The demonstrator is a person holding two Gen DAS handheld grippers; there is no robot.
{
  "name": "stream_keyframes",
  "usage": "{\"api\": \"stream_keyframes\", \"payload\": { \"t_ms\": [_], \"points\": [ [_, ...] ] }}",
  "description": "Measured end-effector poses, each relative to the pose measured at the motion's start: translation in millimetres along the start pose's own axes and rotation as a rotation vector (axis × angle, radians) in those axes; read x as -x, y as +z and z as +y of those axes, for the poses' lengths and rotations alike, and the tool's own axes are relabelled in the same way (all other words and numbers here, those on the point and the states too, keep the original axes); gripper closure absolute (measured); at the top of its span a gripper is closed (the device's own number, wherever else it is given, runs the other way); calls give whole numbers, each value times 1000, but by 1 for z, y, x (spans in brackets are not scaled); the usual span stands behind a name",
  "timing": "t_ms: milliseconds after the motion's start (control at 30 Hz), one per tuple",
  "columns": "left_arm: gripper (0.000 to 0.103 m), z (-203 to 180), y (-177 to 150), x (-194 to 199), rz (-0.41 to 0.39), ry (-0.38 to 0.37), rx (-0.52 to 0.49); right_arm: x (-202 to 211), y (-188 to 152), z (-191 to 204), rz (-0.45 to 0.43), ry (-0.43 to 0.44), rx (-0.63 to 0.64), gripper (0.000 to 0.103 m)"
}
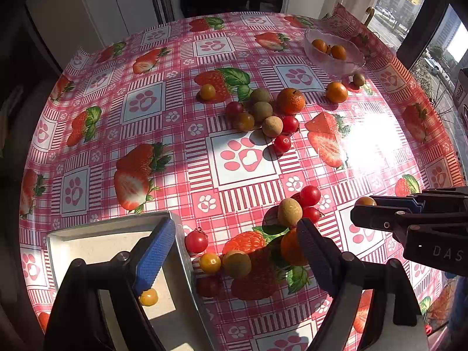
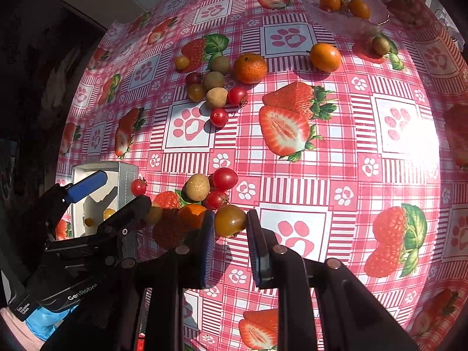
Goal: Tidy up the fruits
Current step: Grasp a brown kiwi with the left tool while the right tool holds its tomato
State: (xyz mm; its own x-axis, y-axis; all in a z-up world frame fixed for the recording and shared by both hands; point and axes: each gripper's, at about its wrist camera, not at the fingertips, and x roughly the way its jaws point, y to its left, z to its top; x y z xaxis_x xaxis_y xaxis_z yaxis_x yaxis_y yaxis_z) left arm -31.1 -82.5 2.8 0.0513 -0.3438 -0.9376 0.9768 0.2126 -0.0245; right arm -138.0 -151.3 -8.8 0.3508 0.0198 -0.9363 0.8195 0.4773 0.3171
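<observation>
Fruits lie scattered on the strawberry-print tablecloth (image 2: 345,158): the right tongs (image 2: 229,239), half open, straddle an amber-yellow cherry tomato (image 2: 229,220) without squeezing. The left tongs (image 1: 234,251), lettered "GenRobot", gape empty over the white box (image 1: 96,241); beyond stands a glass bowl (image 2: 377,4) of oranges.

Strawberry-print table (image 1: 163,134) — scattered fruits (image 1: 263,111), glass bowl (image 1: 333,58), white box (image 1: 96,234).

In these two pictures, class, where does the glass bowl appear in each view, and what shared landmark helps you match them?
Left wrist view: the glass bowl sits upper right, holding orange fruits.
Right wrist view: the glass bowl sits at the top, right of centre.
Shared landmark: the large mandarin, nearer than the bowl and to its left.
</observation>
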Motion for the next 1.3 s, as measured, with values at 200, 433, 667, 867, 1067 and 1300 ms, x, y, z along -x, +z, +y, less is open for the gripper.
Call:
{"api": "stream_keyframes", "payload": {
  "t_ms": [200, 433, 667, 867, 1067, 1300],
  "points": [
    [18, -22, 13, -36, 98, -29, -42, 4, -1, -14, -8, -6, -34, 80],
    [30, -27, 18, -60, 157, -43, -55, 8, -3, -26, -17, 2, -62, 80],
    [42, -20, 27, -64, 175, -77, -3, 11, -2, -32, -18, 5, -70, 80],
    [42, -10, 18, -68, 198, -34, -38, 13, -1, -34, -21, 5, -75, 80],
    [42, -16, 19, -80, 195, -24, -48, 12, -2, -32, -18, 2, -71, 80],
    [50, -31, 20, -80, 170, -10, -62, 9, -4, -30, -8, -3, -65, 80]
  ]
}}
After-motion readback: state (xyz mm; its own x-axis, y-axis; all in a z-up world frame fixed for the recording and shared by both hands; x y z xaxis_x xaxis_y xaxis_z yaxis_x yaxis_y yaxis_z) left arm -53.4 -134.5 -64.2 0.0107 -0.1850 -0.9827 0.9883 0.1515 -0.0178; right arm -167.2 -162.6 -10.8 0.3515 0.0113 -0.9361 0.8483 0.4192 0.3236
